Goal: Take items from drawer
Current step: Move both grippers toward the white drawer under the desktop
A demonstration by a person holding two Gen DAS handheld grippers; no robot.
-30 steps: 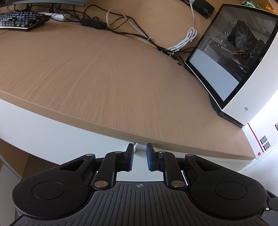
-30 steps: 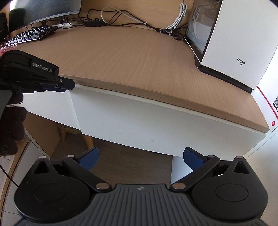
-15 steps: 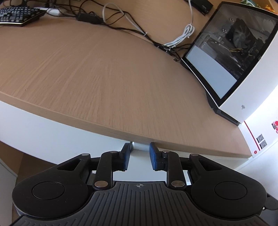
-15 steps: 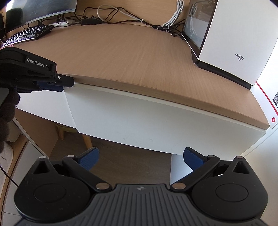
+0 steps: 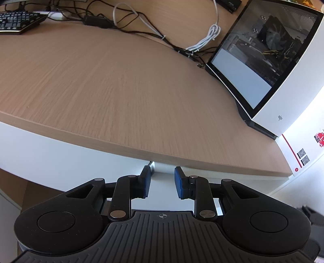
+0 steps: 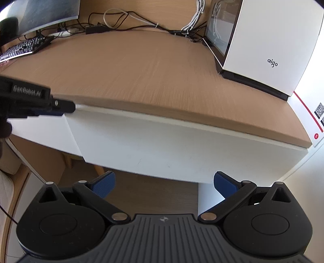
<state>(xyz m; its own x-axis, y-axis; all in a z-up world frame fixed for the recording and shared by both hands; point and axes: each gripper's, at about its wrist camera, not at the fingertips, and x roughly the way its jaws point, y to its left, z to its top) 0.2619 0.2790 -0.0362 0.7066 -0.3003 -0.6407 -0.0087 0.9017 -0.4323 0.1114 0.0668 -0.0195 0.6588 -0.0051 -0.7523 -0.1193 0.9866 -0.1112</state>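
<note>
A white drawer front (image 6: pixel 182 149) runs under the wooden desktop (image 6: pixel 151 70). It stands a little proud of the white panel (image 6: pixel 40 131) to its left. My left gripper (image 5: pixel 162 174) is at the top left corner of that front, just under the desktop's edge. Its blue pads (image 5: pixel 146 182) stand a small gap apart, with the white corner between them and no pad pressing on it. The right wrist view shows the left gripper's black tip (image 6: pixel 67 106) at the same corner. My right gripper (image 6: pixel 164 180) hangs below the drawer front, wide open, with nothing between its pads. Whatever the drawer holds is hidden.
A white computer case (image 6: pixel 273 50) with a glass side stands at the desktop's right. A keyboard (image 5: pixel 18 22), a monitor (image 6: pixel 46 16) and tangled cables (image 5: pixel 141 30) line the back. A white box (image 6: pixel 316 113) with a red stripe sits at the far right. Brown floor lies below.
The left gripper's pads have parted from almost touching to a small gap. The right gripper has stayed wide open, and its view has shifted only slightly.
</note>
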